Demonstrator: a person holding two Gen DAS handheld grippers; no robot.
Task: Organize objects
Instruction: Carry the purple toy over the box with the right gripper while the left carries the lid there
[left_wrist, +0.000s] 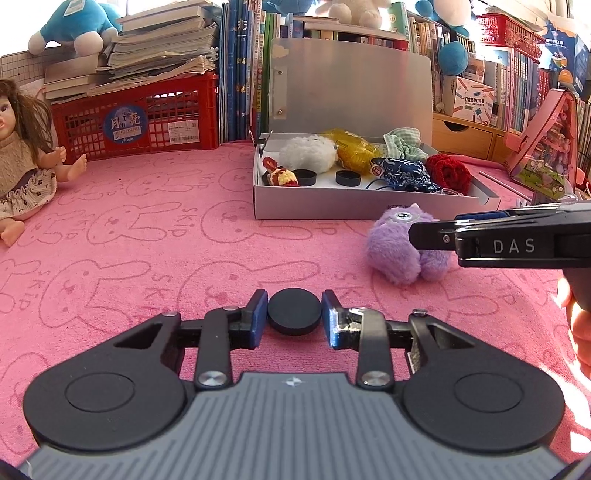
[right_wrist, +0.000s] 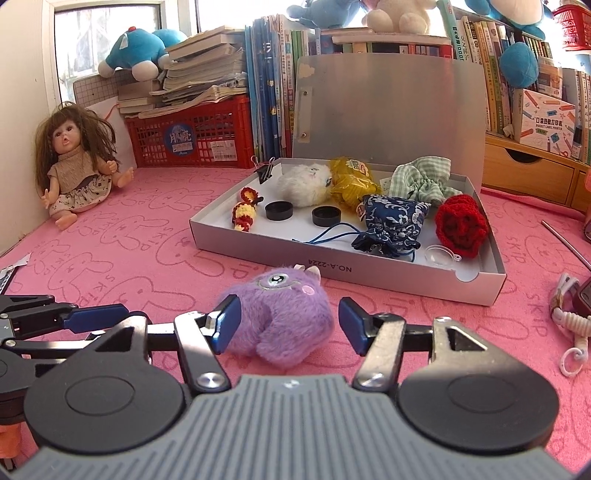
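Nearest, left gripper (left_wrist: 294, 318): blue pads (left_wrist: 257, 317) set on either side of a black disc (left_wrist: 294, 311) lying on the pink cloth (left_wrist: 147, 258); whether they pinch it or only flank it cannot be told.

Right gripper (right_wrist: 284, 325): spread wide, blue pads (right_wrist: 229, 325) either side of the purple plush toy (right_wrist: 280, 317), the left pad touching its fur, the right pad apart from it. The toy sits on the cloth just in front of the box.

Middle: grey cardboard box (right_wrist: 347, 273), lid raised at the back. Contents: two black caps (right_wrist: 279, 211), a red-and-yellow knitted piece (right_wrist: 244, 212), a white plush (right_wrist: 304, 184), a yellow packet (right_wrist: 349, 182), a blue patterned pouch (right_wrist: 388, 225), a green checked cloth (right_wrist: 421, 179), a red knitted rose (right_wrist: 461, 225).

Far left: doll (right_wrist: 74, 162) seated on the cloth near a red crate (right_wrist: 195, 136) stacked with books.

Far back: upright books and blue plush toys (right_wrist: 136, 51).
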